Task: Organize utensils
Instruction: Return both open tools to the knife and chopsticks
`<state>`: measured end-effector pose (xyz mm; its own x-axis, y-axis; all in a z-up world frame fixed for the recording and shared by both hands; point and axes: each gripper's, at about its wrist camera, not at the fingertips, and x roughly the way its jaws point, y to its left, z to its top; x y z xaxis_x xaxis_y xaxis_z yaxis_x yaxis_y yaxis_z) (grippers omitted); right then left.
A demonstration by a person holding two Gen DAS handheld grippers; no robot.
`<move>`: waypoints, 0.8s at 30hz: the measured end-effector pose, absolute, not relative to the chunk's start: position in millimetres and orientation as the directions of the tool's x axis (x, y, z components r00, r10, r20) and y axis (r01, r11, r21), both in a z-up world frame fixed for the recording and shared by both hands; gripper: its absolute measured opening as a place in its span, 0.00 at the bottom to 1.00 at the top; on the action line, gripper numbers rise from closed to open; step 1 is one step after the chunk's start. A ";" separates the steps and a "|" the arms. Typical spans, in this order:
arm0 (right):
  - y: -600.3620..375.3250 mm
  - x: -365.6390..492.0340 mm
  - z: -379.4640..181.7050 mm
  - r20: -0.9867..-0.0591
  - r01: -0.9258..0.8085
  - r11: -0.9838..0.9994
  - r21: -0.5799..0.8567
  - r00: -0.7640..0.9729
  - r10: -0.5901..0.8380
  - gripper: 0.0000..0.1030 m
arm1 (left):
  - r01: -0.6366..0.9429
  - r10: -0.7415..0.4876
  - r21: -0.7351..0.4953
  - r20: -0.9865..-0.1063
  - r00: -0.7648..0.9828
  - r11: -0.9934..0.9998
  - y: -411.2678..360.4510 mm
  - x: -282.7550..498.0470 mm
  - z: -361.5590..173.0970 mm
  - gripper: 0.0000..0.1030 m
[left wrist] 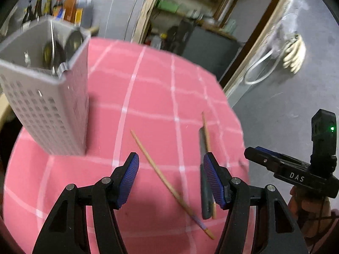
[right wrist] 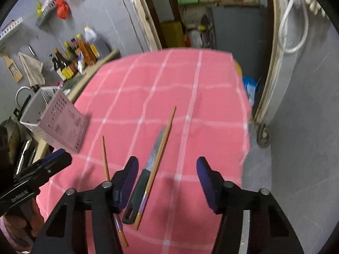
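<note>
A grey perforated utensil holder stands at the left on a pink checked cloth and holds spoons. One chopstick lies between my left gripper's open jaws. A dark-handled knife and a second chopstick lie side by side by its right finger. In the right wrist view my right gripper is open and empty above the knife and chopstick. The other chopstick lies left of it. The holder stands at far left.
Sauce bottles stand on a counter behind the holder. The cloth's right edge drops to a grey floor. A doorway with shelves lies beyond. My right gripper shows at the right of the left wrist view, the left gripper at the left of the right wrist view.
</note>
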<state>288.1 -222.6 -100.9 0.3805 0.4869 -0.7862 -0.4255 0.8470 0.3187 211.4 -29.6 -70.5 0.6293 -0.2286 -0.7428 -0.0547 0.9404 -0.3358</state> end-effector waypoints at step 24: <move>-187.6 350.6 -141.9 -0.826 -0.455 0.810 0.370 0.239 0.511 0.32 | -0.200 -0.214 -0.354 -0.836 0.505 0.914 -20.8 250.4 -117.6 0.44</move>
